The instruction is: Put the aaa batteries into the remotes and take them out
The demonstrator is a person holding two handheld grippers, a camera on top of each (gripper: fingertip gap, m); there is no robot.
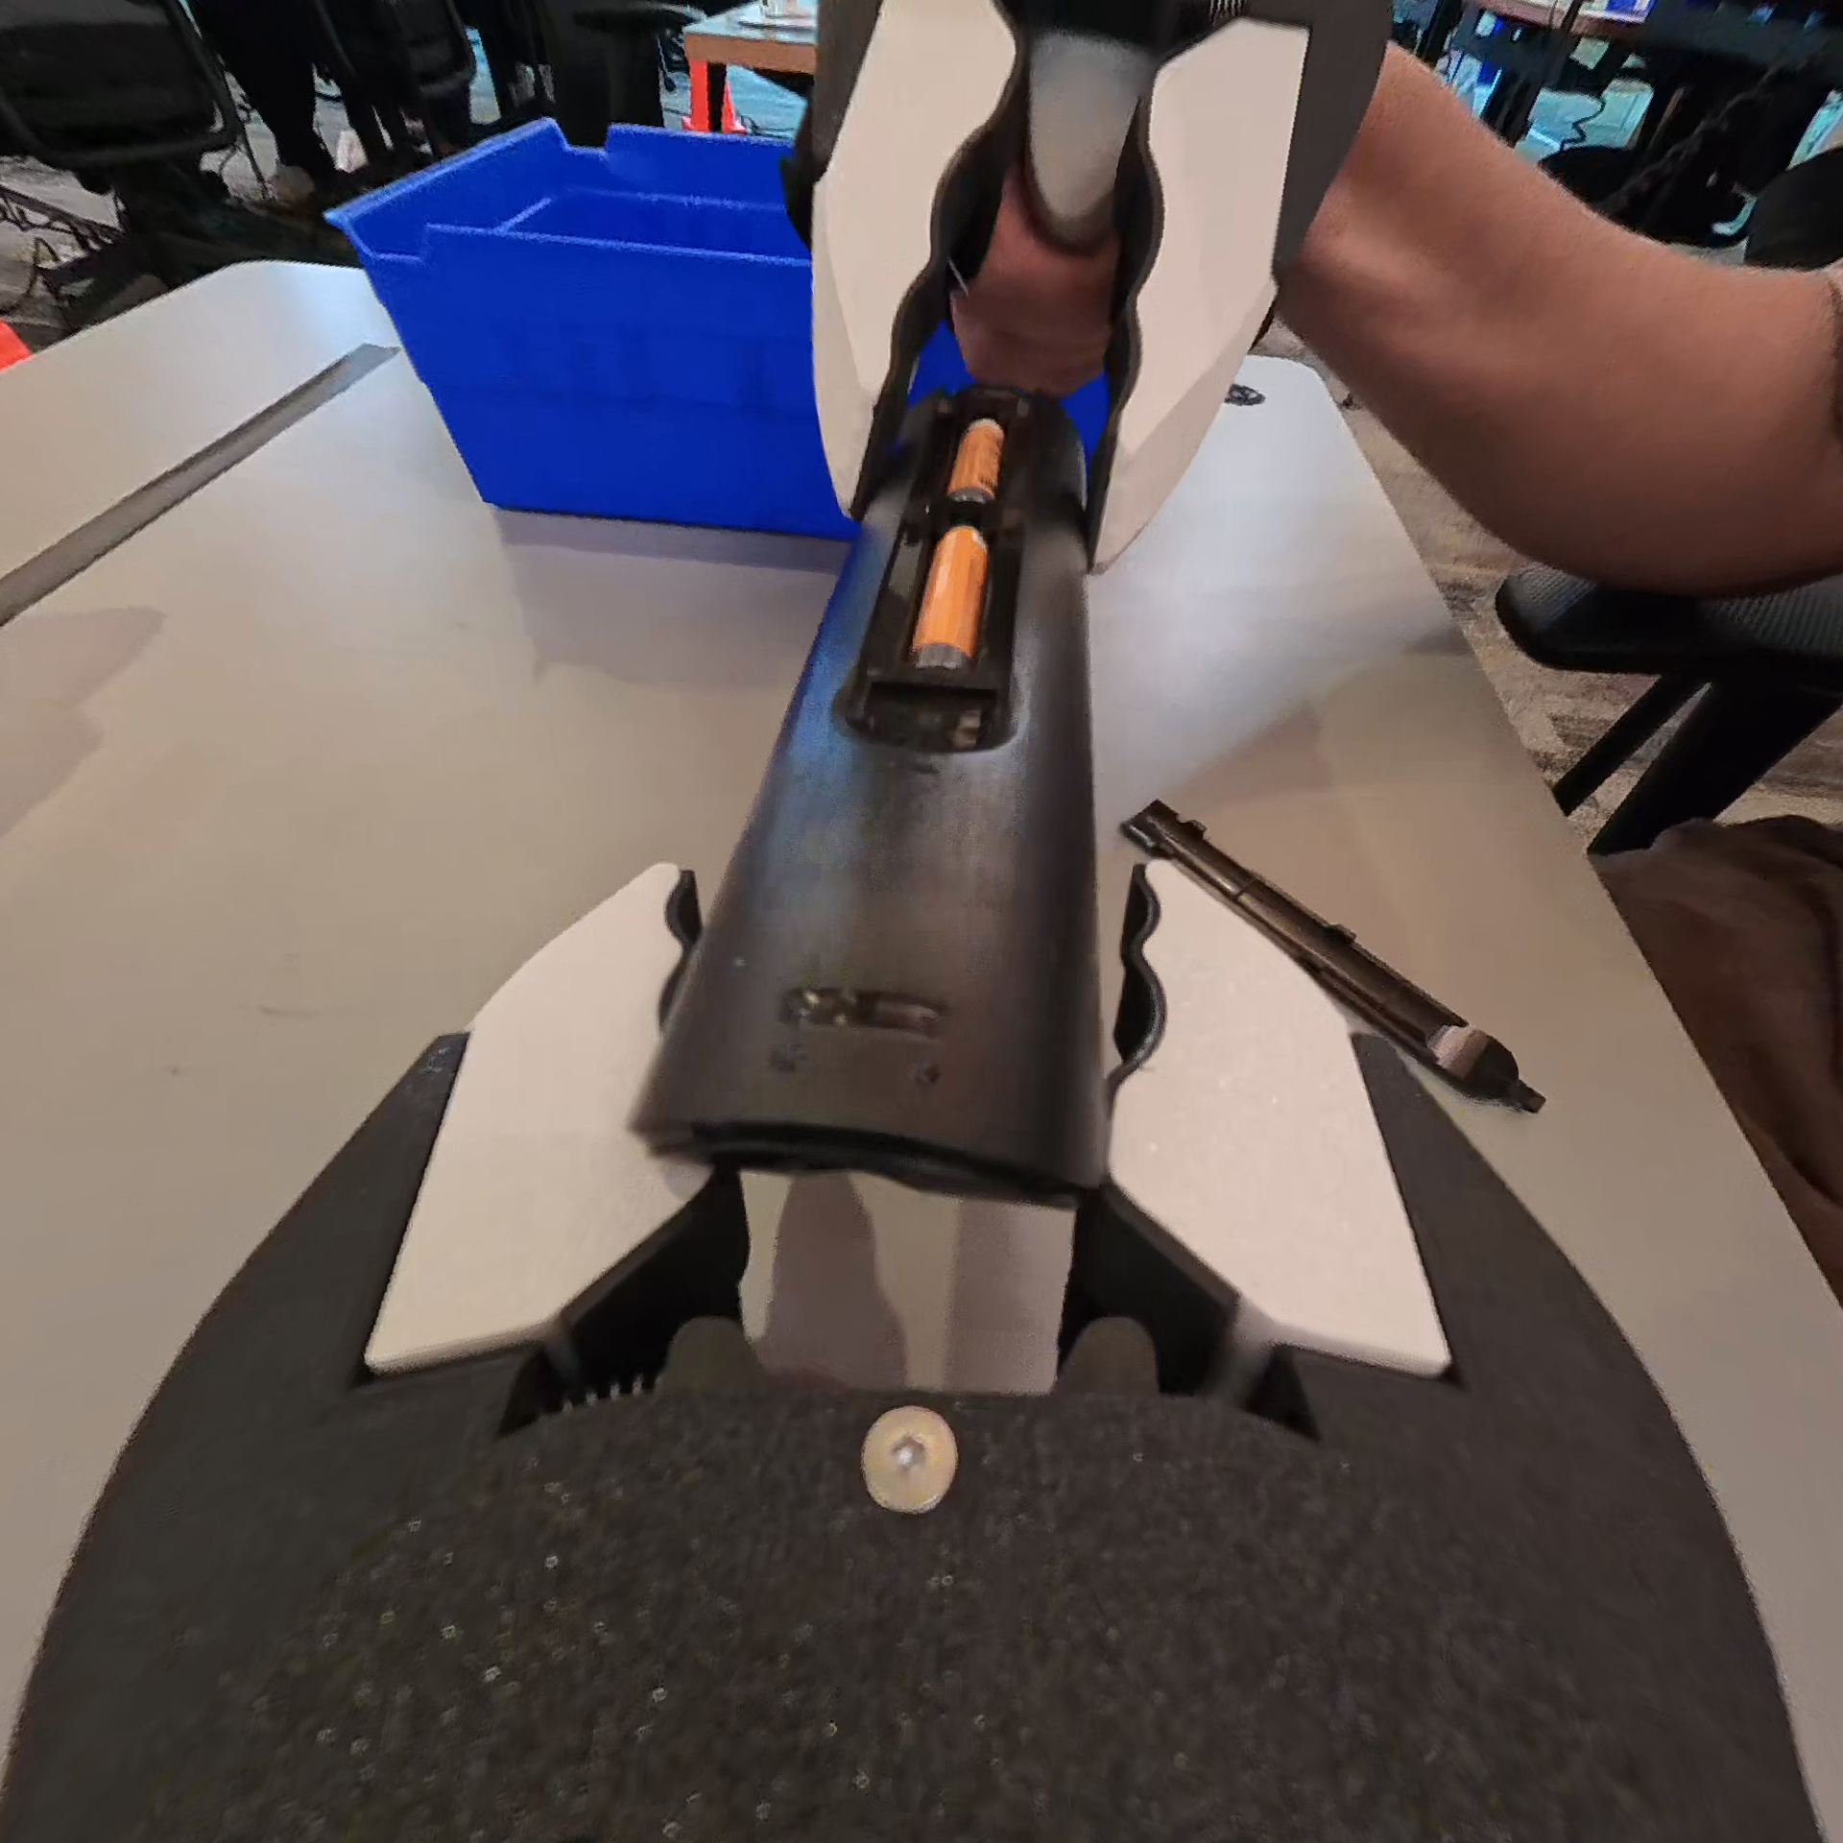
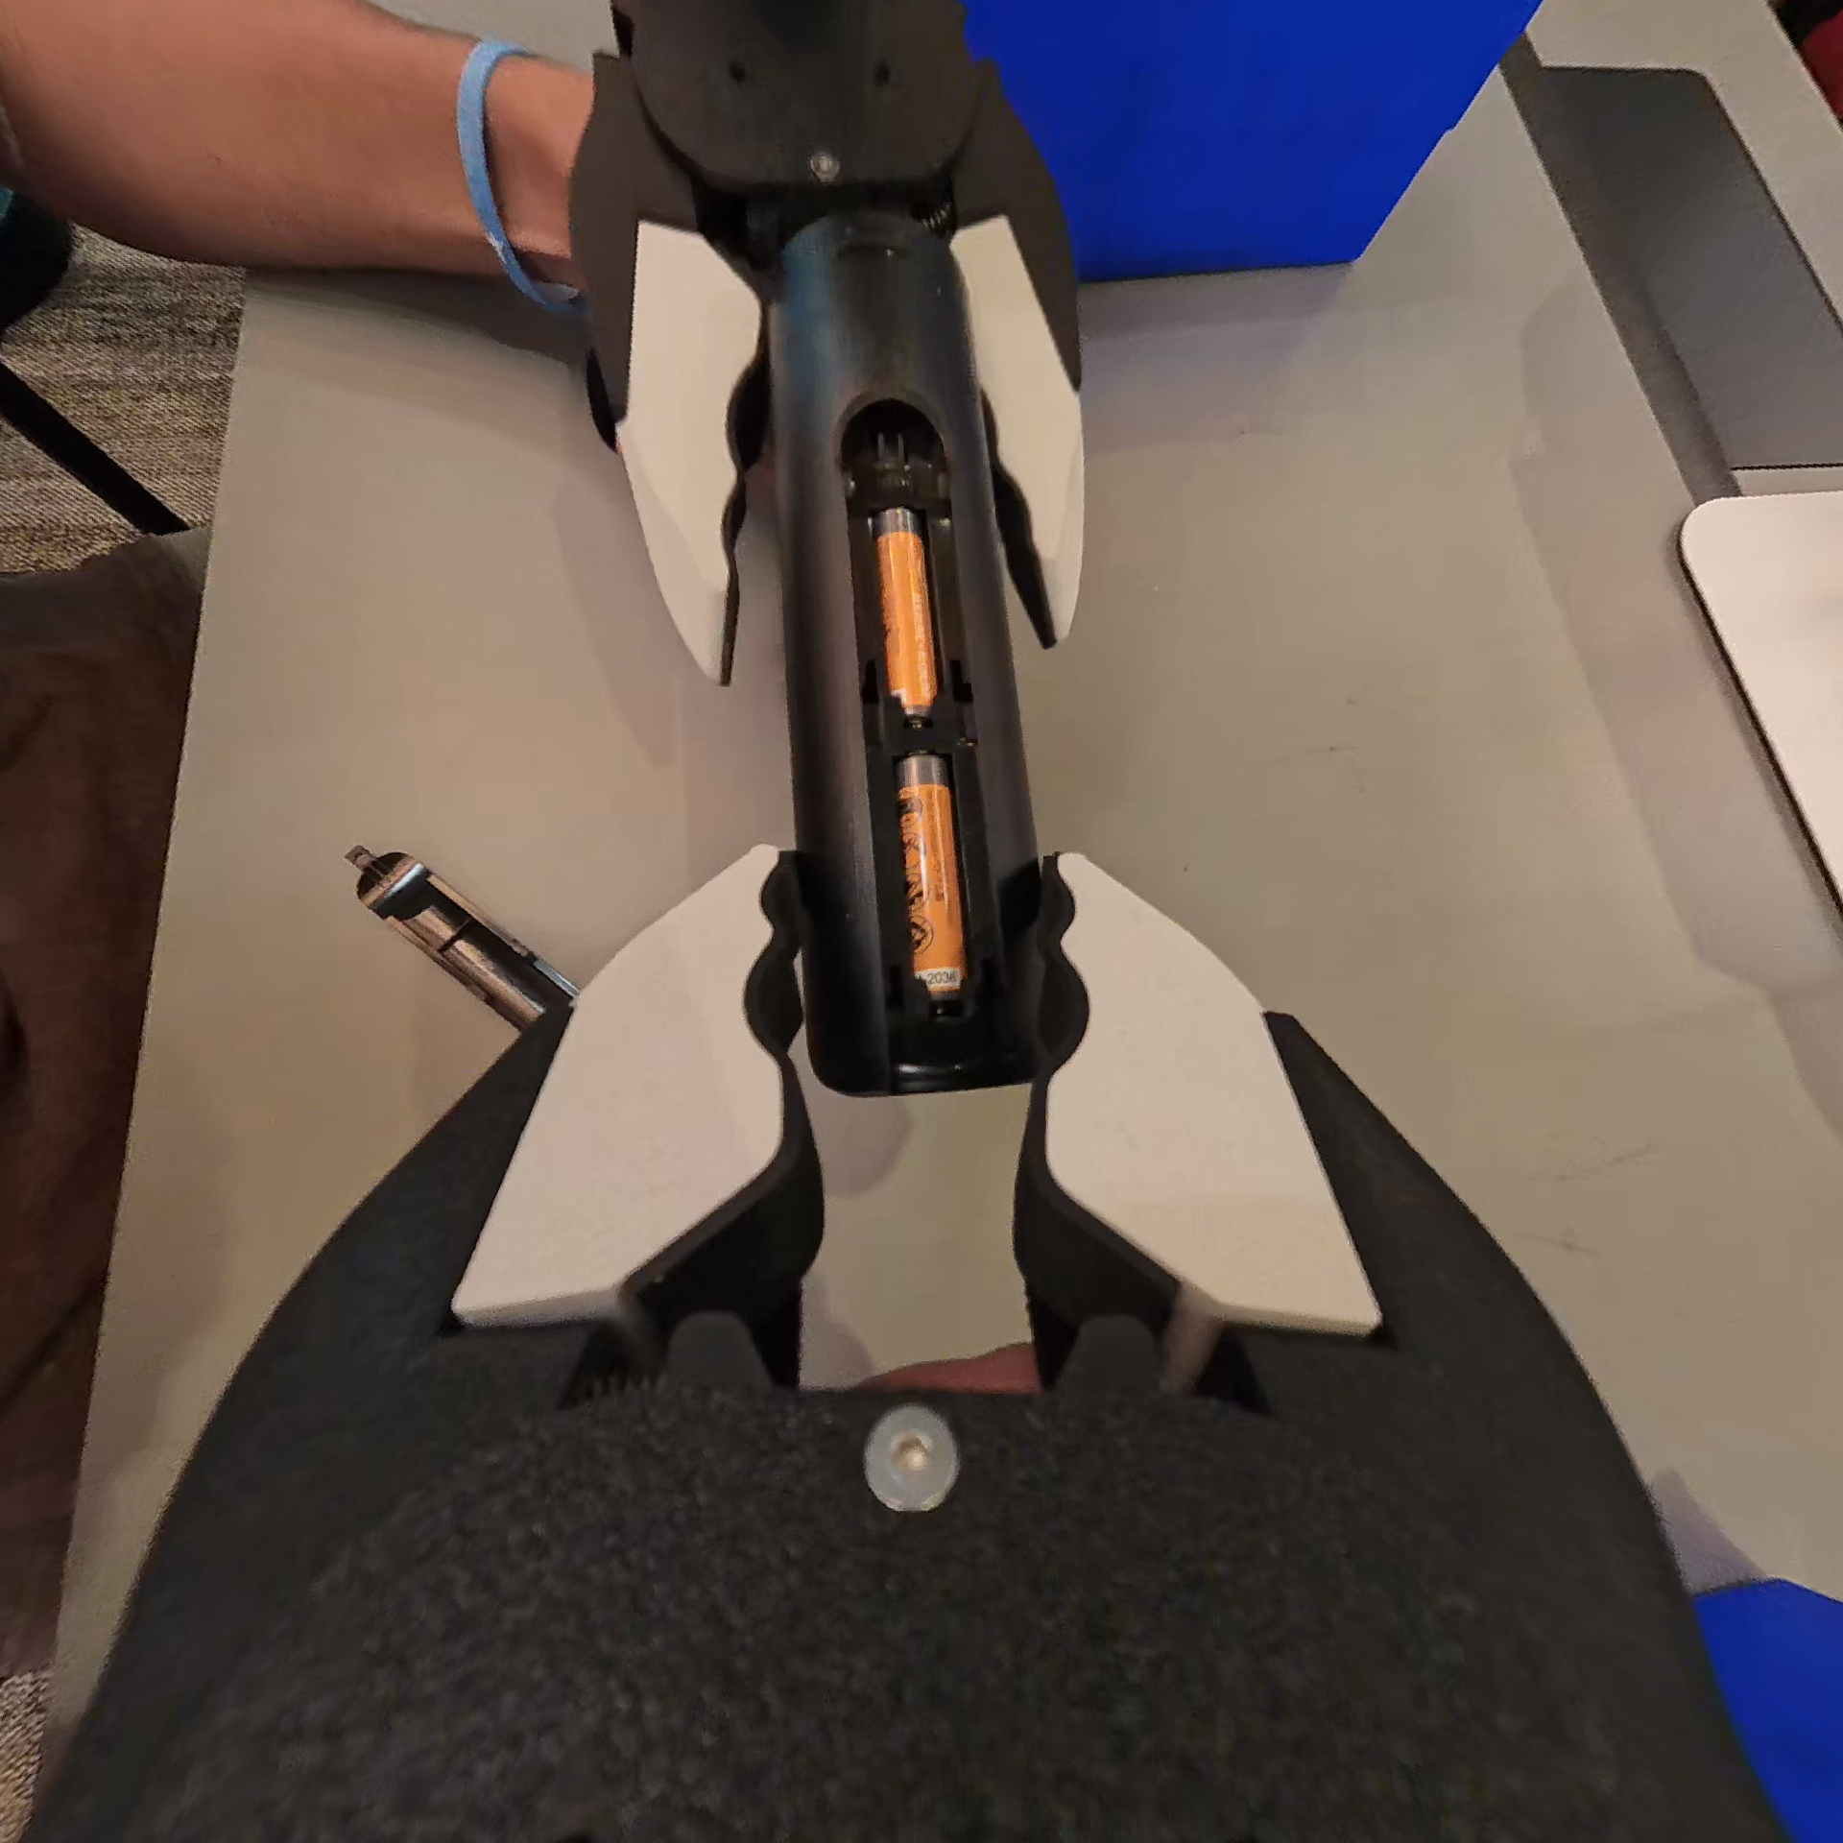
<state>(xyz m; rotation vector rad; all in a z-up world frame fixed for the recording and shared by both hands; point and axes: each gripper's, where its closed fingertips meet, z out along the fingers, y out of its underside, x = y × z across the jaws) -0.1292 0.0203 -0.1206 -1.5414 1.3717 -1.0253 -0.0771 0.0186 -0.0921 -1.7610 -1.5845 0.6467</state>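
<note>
Spanning the gap between the two tools, the black remote (image 1: 898, 848) is held above the grey desk (image 1: 299, 798), back side up, with its battery bay uncovered. The left hand-held gripper (image 1: 903, 957) is clenched on the end away from the bay, its fingers pressed against both sides of the body. The right hand-held gripper (image 2: 913, 957) grasps the bay end, its pads touching the remote's flanks.

Two orange AAA batteries (image 2: 913, 718) sit end to end in the bay, so by my reading the loading half looks done. The battery cover (image 1: 1336, 947) lies loose on the desk, beside the remote and apart from it. What seems left is lifting both cells out again; whether the cover gets refitted first I cannot tell. No second remote shows in either view.

The remote's long axis runs straight from one hand-held gripper to the other, roughly level with the desk, and the batteries lie along that same line. A blue bin (image 1: 618, 329) stands on the desk behind the right tool.
</note>
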